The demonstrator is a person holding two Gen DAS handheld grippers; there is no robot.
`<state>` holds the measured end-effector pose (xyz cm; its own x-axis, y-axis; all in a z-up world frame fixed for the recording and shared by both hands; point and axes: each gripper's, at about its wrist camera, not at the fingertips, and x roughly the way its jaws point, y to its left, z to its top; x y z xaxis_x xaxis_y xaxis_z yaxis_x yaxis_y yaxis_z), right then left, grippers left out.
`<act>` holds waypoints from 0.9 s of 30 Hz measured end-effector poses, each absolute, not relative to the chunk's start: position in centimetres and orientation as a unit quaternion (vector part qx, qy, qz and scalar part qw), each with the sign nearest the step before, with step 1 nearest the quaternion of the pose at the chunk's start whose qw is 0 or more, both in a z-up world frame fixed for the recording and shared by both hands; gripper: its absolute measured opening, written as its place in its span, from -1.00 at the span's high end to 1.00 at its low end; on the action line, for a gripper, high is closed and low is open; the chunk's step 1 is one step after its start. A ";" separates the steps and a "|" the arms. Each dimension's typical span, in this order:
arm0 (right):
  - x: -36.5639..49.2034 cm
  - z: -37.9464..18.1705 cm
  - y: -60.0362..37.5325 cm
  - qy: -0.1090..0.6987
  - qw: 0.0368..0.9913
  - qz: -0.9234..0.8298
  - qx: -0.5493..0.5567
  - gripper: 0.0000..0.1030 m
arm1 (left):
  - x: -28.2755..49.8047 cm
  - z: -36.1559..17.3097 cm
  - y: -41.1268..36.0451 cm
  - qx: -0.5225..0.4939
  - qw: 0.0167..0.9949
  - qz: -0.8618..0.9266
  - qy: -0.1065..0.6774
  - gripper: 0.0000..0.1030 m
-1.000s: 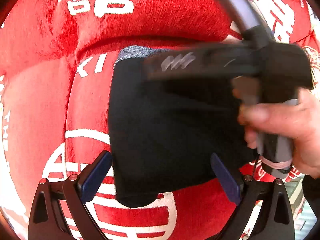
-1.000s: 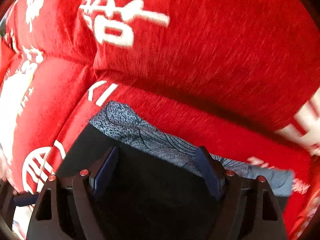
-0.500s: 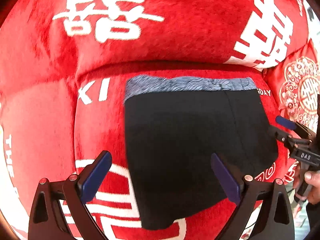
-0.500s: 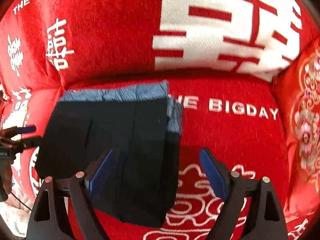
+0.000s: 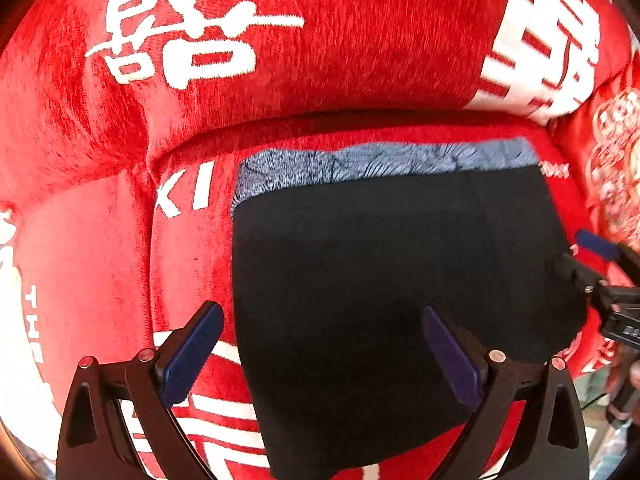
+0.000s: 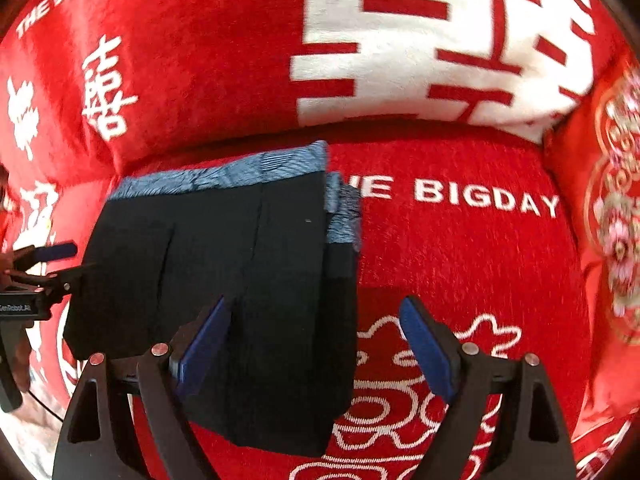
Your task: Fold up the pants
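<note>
The black pants [image 5: 380, 288] with a blue-grey patterned waistband [image 5: 380, 160] lie folded flat on the red sofa seat [image 5: 92, 264]. They also show in the right wrist view [image 6: 240, 280], with the fold edge on the right side. My left gripper [image 5: 320, 356] is open and empty above the pants' near left part. My right gripper [image 6: 316, 344] is open and empty above the pants' right edge. The right gripper shows at the right edge of the left wrist view [image 5: 600, 276]; the left gripper shows at the left edge of the right wrist view [image 6: 44, 272].
The red sofa backrest [image 6: 224, 60] with white characters rises behind the seat. A red embroidered cushion [image 6: 612, 220] stands at the right. The seat [image 6: 460, 264] carries white "THE BIGDAY" lettering to the right of the pants.
A second ago the right gripper was over the pants, close in front of the left camera. It has drawn back to the right side. Both grippers stay open; the pants lie still.
</note>
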<state>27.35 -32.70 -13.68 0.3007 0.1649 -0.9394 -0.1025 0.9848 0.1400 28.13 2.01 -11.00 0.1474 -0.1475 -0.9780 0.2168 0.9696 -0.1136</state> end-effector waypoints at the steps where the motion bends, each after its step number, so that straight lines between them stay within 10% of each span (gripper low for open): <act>1: 27.4 -13.6 -32.3 0.583 0.808 0.085 0.020 -0.72 | 28.1 -11.1 1.9 0.029 0.756 -0.118 0.643 -0.93; 13: 25.7 -15.6 -26.2 0.565 0.808 0.121 -0.114 -0.75 | 27.4 -12.4 1.2 0.043 0.752 -0.112 0.648 -0.93; 27: 27.7 -14.7 -37.7 0.600 0.782 0.126 0.112 -0.87 | 28.6 -13.4 2.9 -0.019 0.718 -0.157 0.678 -0.96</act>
<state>27.75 -37.71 -14.68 0.2474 0.3315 -0.9105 -0.0637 0.9432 0.3261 28.63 2.92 -13.41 0.0304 -0.2511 -0.9675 0.1989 0.9501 -0.2403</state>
